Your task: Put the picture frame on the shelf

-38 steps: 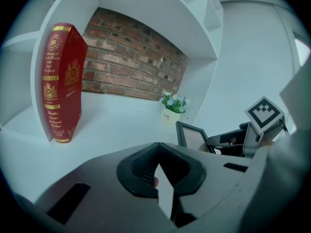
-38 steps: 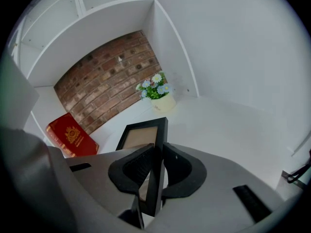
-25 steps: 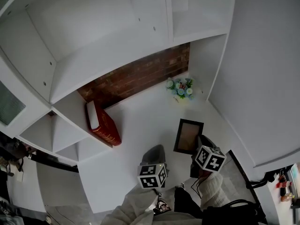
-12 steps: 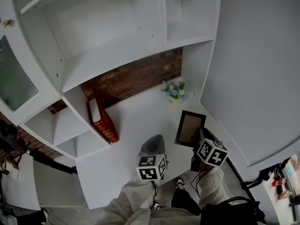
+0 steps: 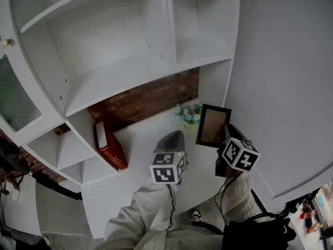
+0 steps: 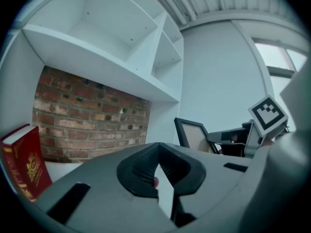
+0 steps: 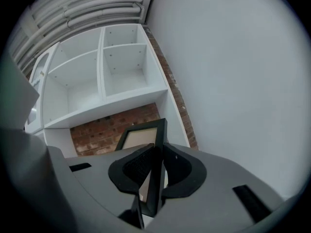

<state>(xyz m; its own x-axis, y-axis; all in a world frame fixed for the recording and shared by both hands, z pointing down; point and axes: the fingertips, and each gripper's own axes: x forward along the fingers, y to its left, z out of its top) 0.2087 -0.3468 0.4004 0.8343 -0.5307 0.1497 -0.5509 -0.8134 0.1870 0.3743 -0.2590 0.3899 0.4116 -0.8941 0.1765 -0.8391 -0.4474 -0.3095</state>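
The black picture frame (image 5: 212,125) with a tan insert is off the white counter (image 5: 135,165), held upright in front of the shelf unit's right post. My right gripper (image 5: 227,135) is shut on the frame's right edge; in the right gripper view the frame (image 7: 141,136) stands edge-on between the jaws of the gripper (image 7: 156,152). My left gripper (image 5: 173,137) hovers over the counter left of the frame, jaws shut and holding nothing. The left gripper view shows its own jaws (image 6: 158,149) closed, with the frame (image 6: 192,135) to the right. White open shelves (image 5: 130,74) rise above.
A red book (image 5: 110,149) leans in the alcove at the left. A small bunch of flowers (image 5: 188,112) stands at the back right by the brick wall (image 5: 145,100). A glass-fronted cabinet door (image 5: 15,98) is at the far left.
The frame has left the counter and been raised upright toward the shelves, carried by the right gripper. The left gripper has risen slightly as well.
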